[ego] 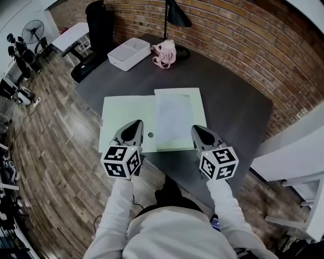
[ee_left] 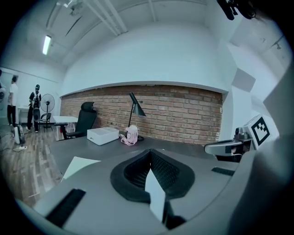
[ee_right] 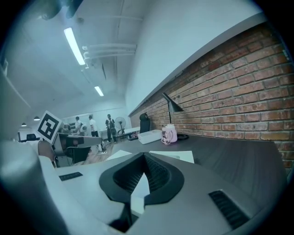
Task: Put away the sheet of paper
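An open pale green folder [ego: 124,119] lies flat on the dark table [ego: 233,101], and the sheet of paper [ego: 173,119] rests on its right half. My left gripper [ego: 135,125] is over the near part of the left flap. Its jaws are together, with a thin pale edge [ee_left: 155,193] pinched between them. My right gripper [ego: 196,130] hangs over the folder's near right corner, jaws likewise together on a pale edge [ee_right: 139,189]. Whether that edge is the folder or the sheet, I cannot tell. The tips hide both contact spots in the head view.
At the table's far end stand a white box [ego: 129,53], a pink bag [ego: 165,53] and a black desk lamp [ego: 174,15]. A brick wall [ego: 243,45] runs along the right. A black chair [ego: 98,25] stands beyond the table, and people stand far off [ee_right: 110,124].
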Motion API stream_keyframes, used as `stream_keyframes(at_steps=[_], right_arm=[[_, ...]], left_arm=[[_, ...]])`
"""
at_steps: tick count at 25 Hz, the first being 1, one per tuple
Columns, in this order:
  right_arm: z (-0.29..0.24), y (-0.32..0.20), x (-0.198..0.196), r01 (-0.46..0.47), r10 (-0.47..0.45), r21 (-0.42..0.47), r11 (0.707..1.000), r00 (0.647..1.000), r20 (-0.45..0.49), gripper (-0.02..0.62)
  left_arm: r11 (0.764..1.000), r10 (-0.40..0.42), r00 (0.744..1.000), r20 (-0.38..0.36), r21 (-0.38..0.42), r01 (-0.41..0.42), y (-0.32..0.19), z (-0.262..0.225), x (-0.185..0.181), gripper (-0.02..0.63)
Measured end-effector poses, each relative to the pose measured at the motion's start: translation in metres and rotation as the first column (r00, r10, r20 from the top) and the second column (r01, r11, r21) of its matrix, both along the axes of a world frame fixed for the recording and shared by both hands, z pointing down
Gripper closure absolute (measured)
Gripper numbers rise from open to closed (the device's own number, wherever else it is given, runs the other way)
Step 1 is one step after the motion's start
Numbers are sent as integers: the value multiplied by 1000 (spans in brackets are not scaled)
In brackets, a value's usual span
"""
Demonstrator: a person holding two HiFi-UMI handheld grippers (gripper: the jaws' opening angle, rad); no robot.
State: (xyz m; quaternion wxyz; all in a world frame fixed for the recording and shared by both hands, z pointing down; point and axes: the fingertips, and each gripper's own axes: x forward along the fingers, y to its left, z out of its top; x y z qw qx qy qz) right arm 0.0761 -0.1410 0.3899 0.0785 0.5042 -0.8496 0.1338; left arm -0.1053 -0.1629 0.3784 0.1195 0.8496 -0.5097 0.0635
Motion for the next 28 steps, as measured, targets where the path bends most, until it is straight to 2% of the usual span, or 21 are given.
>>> stream_keyframes(at_steps=[15,28], right_arm=[[-11,14,-5,-8,12,72,997,998,-55,569],[-12,12,-10,-10,15,85,996,998,-59,569]], left_arm=[[996,-69,997,-39,57,71,30,-19,-37,588],[994,-63,996,-55,81,68,29,-25,-47,588]])
